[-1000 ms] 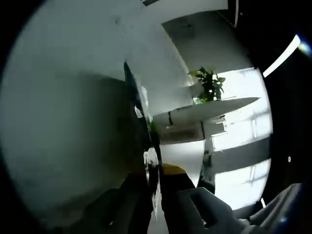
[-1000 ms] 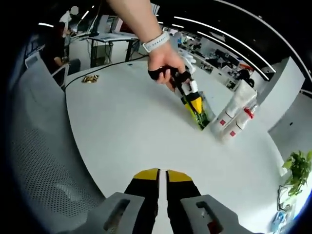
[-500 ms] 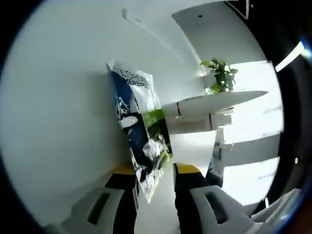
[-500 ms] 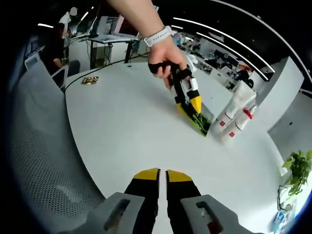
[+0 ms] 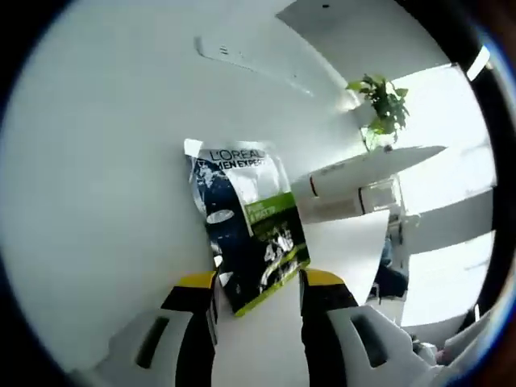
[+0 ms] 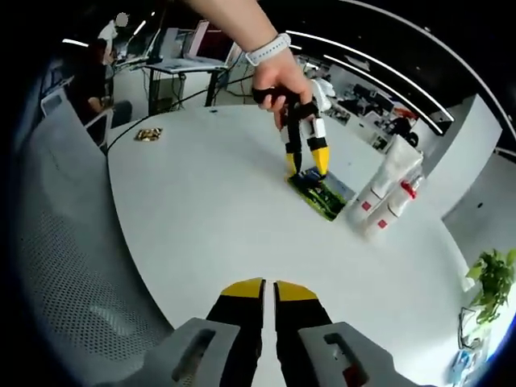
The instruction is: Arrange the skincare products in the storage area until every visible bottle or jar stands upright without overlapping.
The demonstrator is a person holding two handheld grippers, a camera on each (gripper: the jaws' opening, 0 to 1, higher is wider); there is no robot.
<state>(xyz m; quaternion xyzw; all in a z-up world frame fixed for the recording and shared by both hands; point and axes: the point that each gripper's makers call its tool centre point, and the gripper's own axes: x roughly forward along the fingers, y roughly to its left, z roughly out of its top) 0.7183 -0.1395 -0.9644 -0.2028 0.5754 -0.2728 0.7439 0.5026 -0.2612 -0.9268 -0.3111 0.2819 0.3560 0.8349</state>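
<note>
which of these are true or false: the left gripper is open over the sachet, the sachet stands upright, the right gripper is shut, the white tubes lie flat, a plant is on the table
1. The left gripper is open, its jaws on either side of the sachet's near end. True.
2. The sachet stands upright. False: it lies flat on the white table.
3. The right gripper is shut and holds nothing. True.
4. The white tubes lie flat. False: they stand upright beside the sachet.
5. A plant is on the table. False: it is beyond the table's edge.
</note>
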